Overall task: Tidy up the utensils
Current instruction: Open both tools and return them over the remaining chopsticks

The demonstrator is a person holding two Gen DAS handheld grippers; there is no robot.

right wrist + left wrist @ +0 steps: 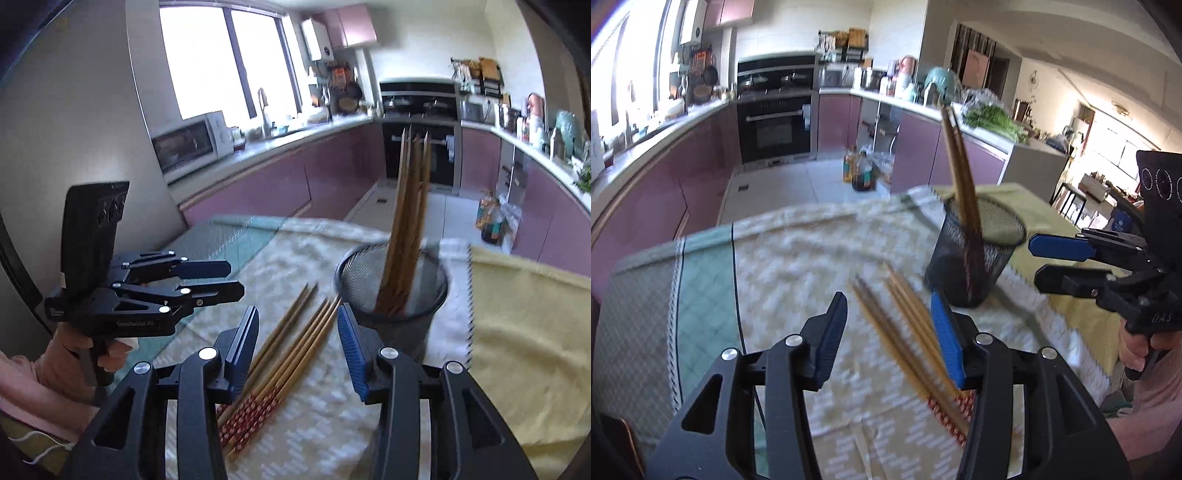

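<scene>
Several wooden chopsticks with red patterned ends lie loose on the cloth-covered table. A black mesh cup stands upright just beyond them and holds several chopsticks on end. My left gripper is open and empty above the loose chopsticks. My right gripper is open and empty above the same chopsticks, close to the cup.
A yellow cloth covers the table's right part, a green one the left. Beyond the table's far edge are purple kitchen cabinets, an oven and bottles on the floor.
</scene>
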